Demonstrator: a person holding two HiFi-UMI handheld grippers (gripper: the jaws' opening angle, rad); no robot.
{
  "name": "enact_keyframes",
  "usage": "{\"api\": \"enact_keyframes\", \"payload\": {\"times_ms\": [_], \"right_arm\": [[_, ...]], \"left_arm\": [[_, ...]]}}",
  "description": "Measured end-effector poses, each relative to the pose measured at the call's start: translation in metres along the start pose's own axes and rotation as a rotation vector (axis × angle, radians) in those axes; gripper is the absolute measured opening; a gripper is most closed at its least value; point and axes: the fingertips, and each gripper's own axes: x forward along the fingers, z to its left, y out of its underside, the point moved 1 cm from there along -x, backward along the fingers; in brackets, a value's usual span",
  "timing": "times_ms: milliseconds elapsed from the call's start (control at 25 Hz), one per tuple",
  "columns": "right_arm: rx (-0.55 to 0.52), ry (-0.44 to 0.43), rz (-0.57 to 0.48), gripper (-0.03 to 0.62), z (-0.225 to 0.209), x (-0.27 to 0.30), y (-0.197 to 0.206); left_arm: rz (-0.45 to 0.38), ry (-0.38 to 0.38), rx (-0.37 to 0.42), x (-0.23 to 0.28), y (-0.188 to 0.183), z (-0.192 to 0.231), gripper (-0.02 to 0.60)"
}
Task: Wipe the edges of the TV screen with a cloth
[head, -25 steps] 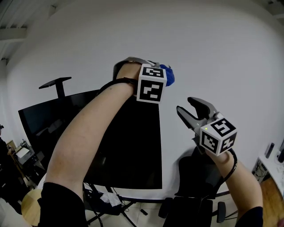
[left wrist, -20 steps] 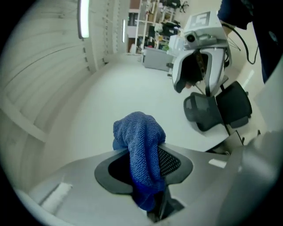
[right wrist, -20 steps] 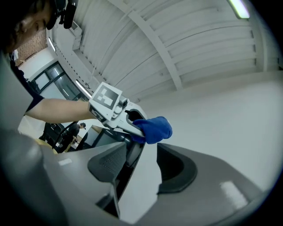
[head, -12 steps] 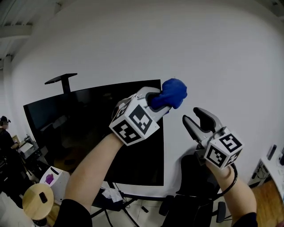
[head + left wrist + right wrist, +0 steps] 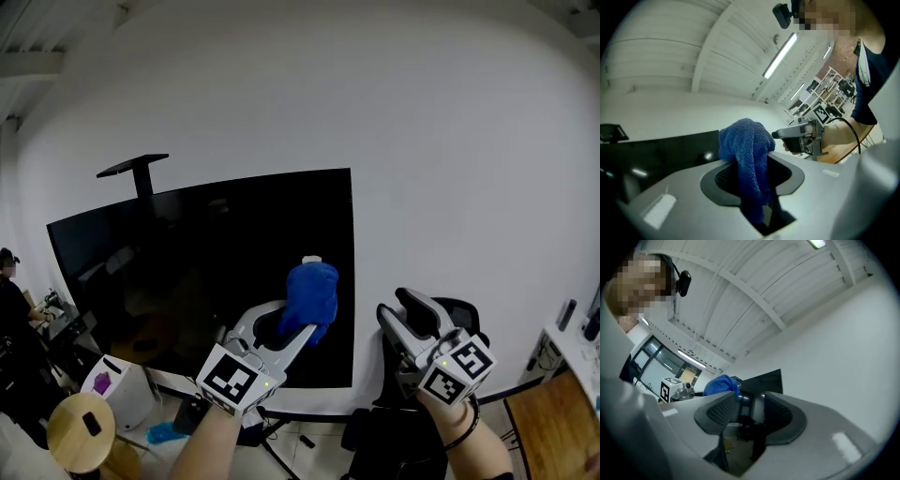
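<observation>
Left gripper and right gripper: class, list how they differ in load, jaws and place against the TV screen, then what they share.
Load: the left gripper grips a blue cloth; the right gripper is empty. Jaws: the left's pinch the cloth; the right's stand apart. Place: in the head view the left sits before the lower right corner of the TV screen; the right lies past its right edge. Shared: each carries a marker cube.

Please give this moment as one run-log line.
left gripper: shut on cloth | right gripper: open, empty | cloth: in front of TV, lower right, contact unclear
</observation>
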Motion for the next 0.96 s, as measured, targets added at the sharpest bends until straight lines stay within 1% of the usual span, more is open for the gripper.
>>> {"api": "enact_keyframes", "payload": {"times_ms": [80, 200, 280, 360, 480, 560, 680, 840, 960], "right_arm": [[0.045, 0.019, 0.013, 0.198, 0.016, -0.011, 0.021], [0.134, 0.064, 0.031, 0.192, 0.036, -0.027, 0.054], [0.189, 0.103, 0.043, 0.187, 0.047, -0.039, 0.074], [0.214, 0.148, 0.062, 0.183, 0.053, -0.052, 0.091], [0.216, 0.223, 0.103, 0.179, 0.058, -0.070, 0.116], [0.188, 0.256, 0.142, 0.178, 0.069, -0.080, 0.130], [0.129, 0.268, 0.196, 0.178, 0.093, -0.089, 0.143], [0.145, 0.269, 0.215, 0.177, 0.123, -0.099, 0.153], [0.124, 0.269, 0.236, 0.176, 0.144, -0.104, 0.158]], "left_arm": [[0.026, 0.019, -0.056, -0.020, 0.030, -0.015, 0.127], [0.100, 0.054, -0.086, -0.049, 0.076, -0.041, 0.127], [0.134, 0.061, -0.116, -0.070, 0.096, -0.055, 0.127], [0.151, 0.066, -0.142, -0.086, 0.109, -0.068, 0.127], [0.169, 0.084, -0.160, -0.108, 0.122, -0.085, 0.127], [0.173, 0.097, -0.189, -0.123, 0.128, -0.092, 0.127], [0.183, 0.109, -0.227, -0.143, 0.136, -0.100, 0.127], [0.196, 0.131, -0.253, -0.165, 0.144, -0.114, 0.127], [0.195, 0.145, -0.274, -0.180, 0.144, -0.124, 0.127]]}}
